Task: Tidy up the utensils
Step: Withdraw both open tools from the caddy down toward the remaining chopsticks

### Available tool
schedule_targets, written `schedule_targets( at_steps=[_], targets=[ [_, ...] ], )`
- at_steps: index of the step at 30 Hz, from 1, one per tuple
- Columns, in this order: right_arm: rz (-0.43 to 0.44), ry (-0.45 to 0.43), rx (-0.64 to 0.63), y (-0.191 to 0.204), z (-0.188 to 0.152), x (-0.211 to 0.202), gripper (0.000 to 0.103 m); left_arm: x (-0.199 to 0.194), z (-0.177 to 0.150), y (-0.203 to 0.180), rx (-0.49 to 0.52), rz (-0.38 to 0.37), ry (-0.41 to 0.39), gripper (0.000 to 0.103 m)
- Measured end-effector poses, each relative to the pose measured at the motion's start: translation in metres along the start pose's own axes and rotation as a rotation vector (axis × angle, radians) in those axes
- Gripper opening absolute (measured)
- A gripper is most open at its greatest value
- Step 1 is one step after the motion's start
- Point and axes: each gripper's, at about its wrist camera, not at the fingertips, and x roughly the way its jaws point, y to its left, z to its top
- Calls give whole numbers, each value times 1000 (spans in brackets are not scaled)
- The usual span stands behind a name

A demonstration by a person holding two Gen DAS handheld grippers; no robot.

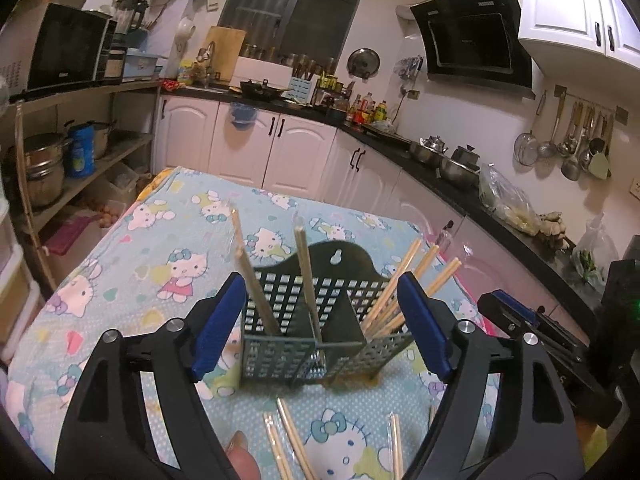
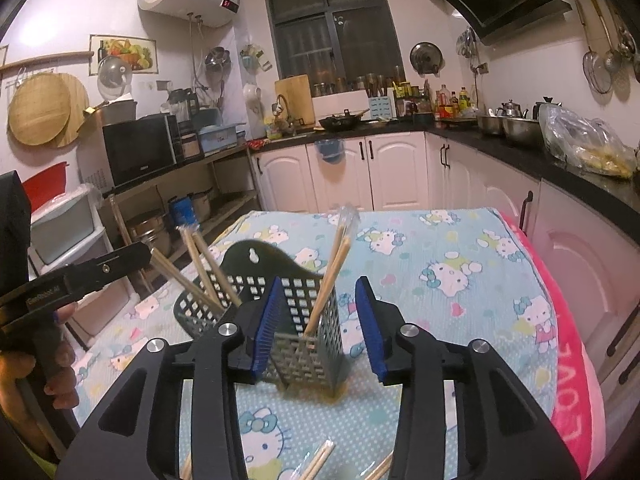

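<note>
Both hand-held grippers are spread, and neither one is pinching anything. Left hand-held gripper (image 1: 320, 320) sits just in front of the dark holder (image 1: 316, 320), with its blue pads on each side of the holder but not pressing on it. Right hand-held gripper (image 2: 322, 328) is also spread. One blue pad is very close to the holder's grey wall, and the other pad is off to the side with a gap.

The holder stands upright on the desk (image 1: 132, 248), which has a blue cat cloth on it. It has slots with little square holes.

Some of the job looks done. A few chopsticks (image 1: 404, 292) already lean in the right slot, one wrapped pair (image 1: 256, 276) stands in the left slot, and another (image 1: 310, 280) stands near the middle wall.

Some is left to do. More wrapped chopsticks (image 1: 290, 440) lie flat on the cloth, close in front of the holder. One more pair (image 1: 396, 448) lies just beside them. I think these need to be picked up and dropped in the holder next. Whether each slot is meant for one kind of thing, I cannot tell.
</note>
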Motion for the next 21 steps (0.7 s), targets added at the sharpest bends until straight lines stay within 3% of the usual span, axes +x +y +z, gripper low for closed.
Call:
schedule_targets(
  at_steps=[12, 21],
  targets=[
    [4, 38, -12, 8, -23, -13, 45, -15, -24, 7, -14, -6, 15, 84],
    [8, 95, -28, 12, -49, -16, 46, -15, -45, 15, -28, 4, 59, 85]
  ],
)
